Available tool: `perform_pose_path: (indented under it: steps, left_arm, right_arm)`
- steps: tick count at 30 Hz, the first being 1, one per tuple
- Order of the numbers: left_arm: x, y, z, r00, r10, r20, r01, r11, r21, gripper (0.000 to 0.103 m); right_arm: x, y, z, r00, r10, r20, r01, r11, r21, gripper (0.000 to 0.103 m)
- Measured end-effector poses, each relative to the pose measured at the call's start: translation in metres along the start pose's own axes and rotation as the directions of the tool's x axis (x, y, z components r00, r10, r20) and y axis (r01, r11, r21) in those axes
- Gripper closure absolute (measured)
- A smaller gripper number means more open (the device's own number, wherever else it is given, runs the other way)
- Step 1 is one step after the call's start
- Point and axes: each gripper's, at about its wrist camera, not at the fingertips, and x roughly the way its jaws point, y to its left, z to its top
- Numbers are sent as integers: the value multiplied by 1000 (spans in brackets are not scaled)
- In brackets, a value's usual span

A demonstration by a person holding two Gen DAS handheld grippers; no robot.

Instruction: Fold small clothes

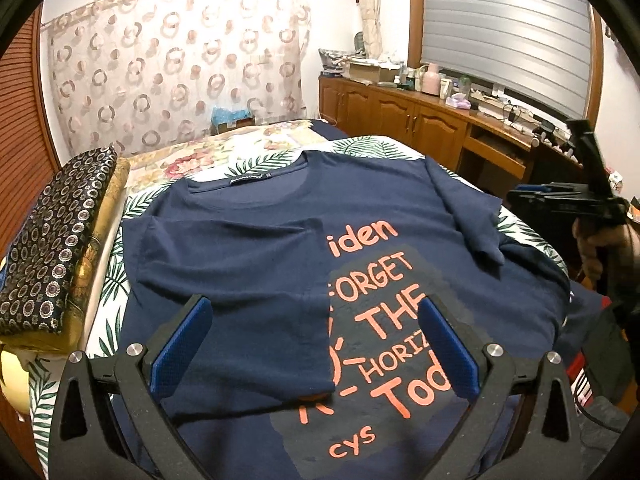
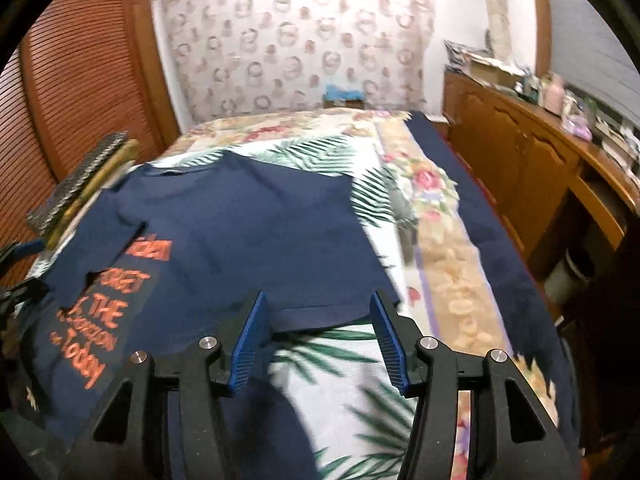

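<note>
T-shirt (image 1: 400,216), navy, lies flat on the leaf-print bedspread (image 2: 320,152), collar far, its left side already folded over the chest. Its unfolded right sleeve (image 2: 320,308) sits just ahead of the right gripper (image 2: 318,344) — the nearer one — while the left gripper (image 1: 316,348) hovers over the print; both are spread, holding nothing. Orange lettering reads "FORGET THE HORIZ… Tod…" — the rest is covered.

I read orange print on the navy T-shirt (image 1: 248,248): "iden", "ORGET", "THE", "HORIZ", "Tod", "cys"; neck label probably illegible.

Shirt print (image 1: 372,320) half under folded sleeve (image 1: 224,280)
</note>
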Motion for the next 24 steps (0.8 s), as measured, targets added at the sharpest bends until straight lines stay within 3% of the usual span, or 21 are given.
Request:
perform_pose_path:
  steps: [8, 16, 21, 24]
  left_arm:
    - [5, -5, -2, 1000, -10, -11, 10, 1000, -2, 0]
    - [7, -3, -6, 1000, -14, -20, 13, 1000, -8, 0]
    - [6, -2, -7, 1000, -13, -16, 13, 1000, -18, 0]
    - [5, -1, -8, 1000, -11, -15, 10, 1000, -21, 0]
  right_arm:
    - [44, -10, 14, 998, -24, -64, 25, 1000, 15, 48]
    - [57, -3, 27, 993, -55, -101, 53, 998, -30, 49]
    - [50, 2, 30, 994, -50, -93, 46, 998, -50, 66]
    - [51, 6, 30, 995, -50, -85, 44, 996, -80, 91]
